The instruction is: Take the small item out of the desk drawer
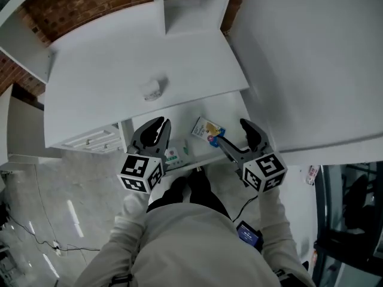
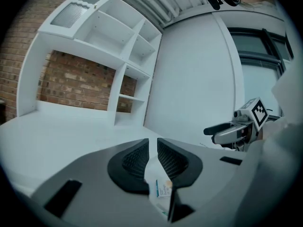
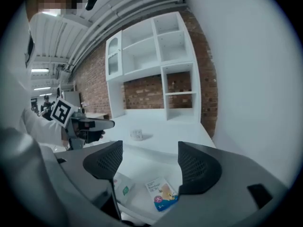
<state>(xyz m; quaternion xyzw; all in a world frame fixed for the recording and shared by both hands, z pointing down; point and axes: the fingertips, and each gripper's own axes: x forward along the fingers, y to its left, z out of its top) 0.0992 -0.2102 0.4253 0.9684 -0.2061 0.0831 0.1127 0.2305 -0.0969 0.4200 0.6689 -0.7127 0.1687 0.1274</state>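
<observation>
Left gripper (image 1: 160, 123), jaws almost together and empty, hovers over a green-marked packet (image 1: 173, 156) at 7 o'clock in the open drawer (image 1: 230, 109). Right gripper (image 1: 232, 131) gapes empty, with a blue-cornered packet (image 1: 207, 129) lying at its 10 o'clock. A small white object (image 1: 151, 89) sits on the desk (image 1: 108, 82) beyond.

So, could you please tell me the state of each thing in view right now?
drawer: pulled open.
blue-cornered packet: lying flat in the drawer, not gripped.
green-marked packet: lying flat in the drawer, not gripped.
small white object: resting on the desktop, untouched.
left gripper: jaws together, empty.
right gripper: jaws wide apart, empty, over the drawer.
</observation>
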